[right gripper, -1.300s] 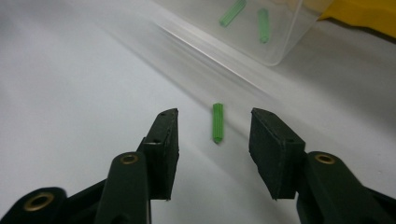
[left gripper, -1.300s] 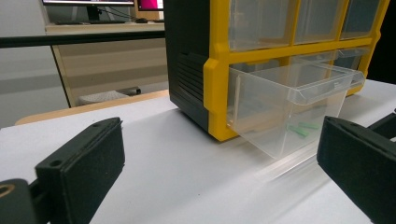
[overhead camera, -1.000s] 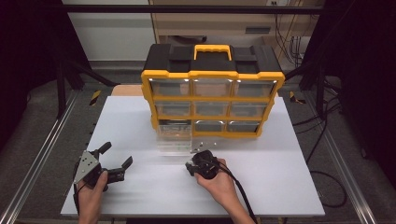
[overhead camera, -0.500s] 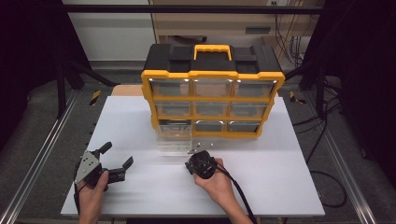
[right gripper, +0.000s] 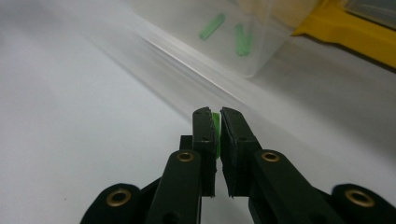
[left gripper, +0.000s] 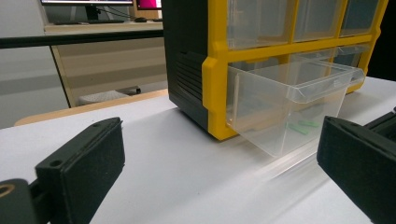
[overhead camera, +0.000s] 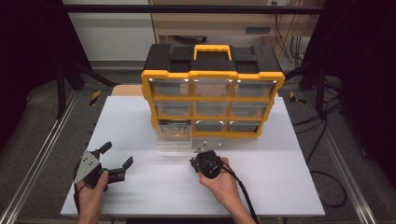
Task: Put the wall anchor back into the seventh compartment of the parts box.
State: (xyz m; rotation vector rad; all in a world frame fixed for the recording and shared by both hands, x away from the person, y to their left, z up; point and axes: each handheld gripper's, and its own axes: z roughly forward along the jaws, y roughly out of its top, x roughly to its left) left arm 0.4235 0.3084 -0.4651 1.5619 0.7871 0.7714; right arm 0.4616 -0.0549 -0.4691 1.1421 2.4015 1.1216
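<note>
1. High view: the white desk (overhead camera: 140, 121) carries everything, with the person's forearms coming in at 6 o'clock.
2. A yellow-and-black organiser (overhead camera: 212, 88) stands toward 12 o'clock on the desk, drawer fronts facing the person, likely so that either tool can reach them. I can read no brand, label or writing on it.
3. Its bottom-left clear drawer (overhead camera: 174, 137) is pulled out and rests tilted on the desk; in the left tool's view it (left gripper: 285, 105) hangs open with small green pieces (left gripper: 302, 126) lying inside, apparently to give free access to its contents.
4. The left tool (overhead camera: 112, 163) rests at about 7 o'clock, well apart from the drawer, jaws spread wide and nothing between them; I judge that it waits on standby.
5. The right tool (overhead camera: 201, 150) sits just beside the drawer's front, near 6 o'clock of the organiser. Its jaws have just been closing and now stand pressed together on a green piece (right gripper: 215, 122), pinched upright between the pads just above the desk.
6. Two more green pieces (right gripper: 212, 26) show through the drawer wall; judging by that, the pinched one belongs with them.
</note>
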